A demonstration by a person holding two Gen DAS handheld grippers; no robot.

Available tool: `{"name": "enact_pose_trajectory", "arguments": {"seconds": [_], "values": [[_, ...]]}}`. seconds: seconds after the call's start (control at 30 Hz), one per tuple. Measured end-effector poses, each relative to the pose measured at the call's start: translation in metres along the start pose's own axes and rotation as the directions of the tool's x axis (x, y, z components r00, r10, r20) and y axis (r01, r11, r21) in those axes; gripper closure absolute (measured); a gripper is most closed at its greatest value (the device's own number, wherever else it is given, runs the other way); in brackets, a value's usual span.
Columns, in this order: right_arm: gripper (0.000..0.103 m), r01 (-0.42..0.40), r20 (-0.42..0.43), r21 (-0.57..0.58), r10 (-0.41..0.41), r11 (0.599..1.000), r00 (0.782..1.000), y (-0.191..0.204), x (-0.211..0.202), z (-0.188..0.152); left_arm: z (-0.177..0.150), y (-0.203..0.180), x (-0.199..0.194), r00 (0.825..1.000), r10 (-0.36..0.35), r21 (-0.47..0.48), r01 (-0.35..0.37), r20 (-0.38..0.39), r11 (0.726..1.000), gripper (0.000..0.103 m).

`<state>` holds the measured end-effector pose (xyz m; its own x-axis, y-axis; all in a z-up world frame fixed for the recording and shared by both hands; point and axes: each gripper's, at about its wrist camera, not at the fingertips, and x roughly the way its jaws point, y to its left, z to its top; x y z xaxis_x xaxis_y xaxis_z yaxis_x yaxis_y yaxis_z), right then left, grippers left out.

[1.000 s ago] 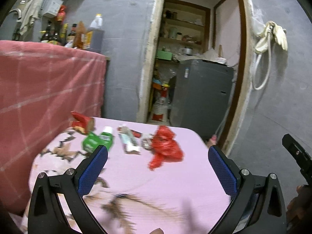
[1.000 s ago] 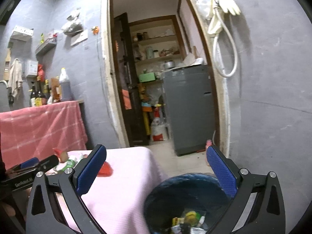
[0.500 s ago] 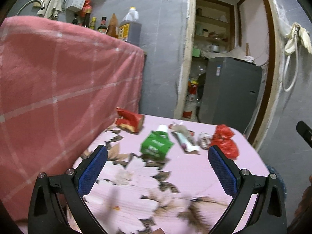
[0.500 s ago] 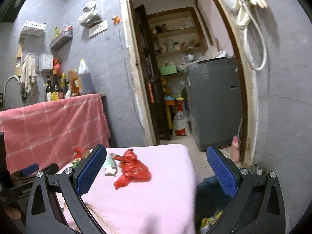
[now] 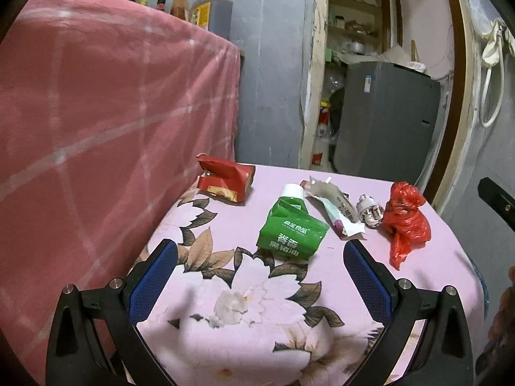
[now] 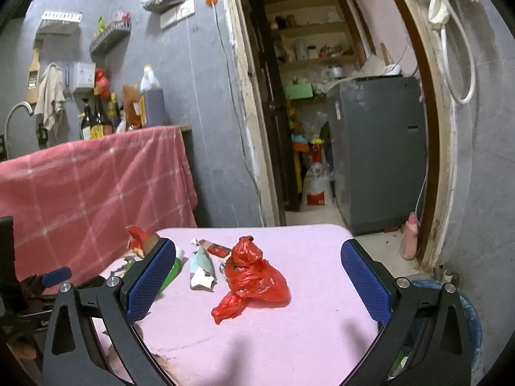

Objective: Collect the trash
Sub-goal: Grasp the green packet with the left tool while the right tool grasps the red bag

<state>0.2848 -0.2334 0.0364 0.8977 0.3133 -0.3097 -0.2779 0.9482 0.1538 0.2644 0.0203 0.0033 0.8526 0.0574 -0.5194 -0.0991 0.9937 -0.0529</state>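
- Two hand-held grippers are hovering over the tabletop (image 5: pixel 289 305), both w/ jaws spread wide, nothing between them: left hand-held gripper (image 5: pixel 260 259), right hand-held gripper (image 6: pixel 258 265).
- Trash is lying in a row across the pink floral cloth, left wrist view: red carton (image 5: pixel 225 178) at 11 o'clock, green pouch (image 5: pixel 291 233) at 12, torn wrapper (image 5: pixel 334 210) at 1, small crumpled packet (image 5: pixel 370 214) touching it, red plastic bag (image 5: pixel 405 222) at 2.
- Bin (image 6: pixel 468 315) is sitting below the tabletop edge at 4 o'clock in right wrist view, some litter inside.

one green carton (image 5: pixel 291 236), one red bag (image 5: pixel 406 222), one red box (image 5: pixel 225 178)
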Motion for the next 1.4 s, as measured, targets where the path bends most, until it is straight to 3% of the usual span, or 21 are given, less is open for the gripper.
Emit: {"name": "enact_pose_trajectory", "arguments": {"seconds": [0.3, 0.53, 0.67, 0.8, 1.03, 1.17, 1.3, 1.4], "values": [[0.000, 0.006, -0.094, 0.014, -0.005, 1.000, 0.996, -0.001, 0.041, -0.008, 0.006, 0.002, 0.025, 0.997, -0.044, -0.011, 0.043, -0.064, 0.999, 0.002], [0.000, 0.009, -0.211, 0.022, -0.004, 1.000, 0.978, -0.001, 0.074, -0.015, 0.010, 0.002, 0.043, 0.988, -0.078, -0.013, 0.077, -0.131, 0.997, 0.004], [0.002, 0.003, -0.240, 0.020, 0.002, 1.000, 0.971, -0.002, 0.081, -0.013, 0.010, 0.000, 0.051, 0.980, -0.098, -0.014, 0.097, -0.172, 0.995, 0.009], [0.011, 0.013, -0.277, 0.000, -0.012, 1.000, 0.961, 0.001, 0.092, -0.012, 0.009, -0.002, 0.059, 0.970, -0.102, -0.006, 0.104, -0.218, 0.995, 0.021], [0.017, 0.016, -0.354, -0.051, -0.033, 0.999, 0.935, 0.008, 0.109, -0.015, 0.008, -0.001, 0.068, 0.958, -0.105, -0.009, 0.107, -0.267, 0.994, 0.027], [0.021, 0.010, -0.387, -0.050, -0.029, 0.999, 0.922, 0.008, 0.113, -0.017, 0.009, 0.001, 0.079, 0.947, -0.115, -0.019, 0.115, -0.298, 0.993, 0.038], [0.029, 0.005, -0.411, -0.036, -0.020, 0.999, 0.911, 0.006, 0.117, -0.019, 0.009, 0.002, 0.079, 0.947, -0.117, -0.020, 0.117, -0.299, 0.993, 0.052], [0.032, -0.005, -0.427, -0.020, -0.003, 1.000, 0.904, 0.005, 0.118, -0.020, 0.009, 0.002, 0.078, 0.948, -0.114, -0.016, 0.114, -0.297, 0.993, 0.054]]}}
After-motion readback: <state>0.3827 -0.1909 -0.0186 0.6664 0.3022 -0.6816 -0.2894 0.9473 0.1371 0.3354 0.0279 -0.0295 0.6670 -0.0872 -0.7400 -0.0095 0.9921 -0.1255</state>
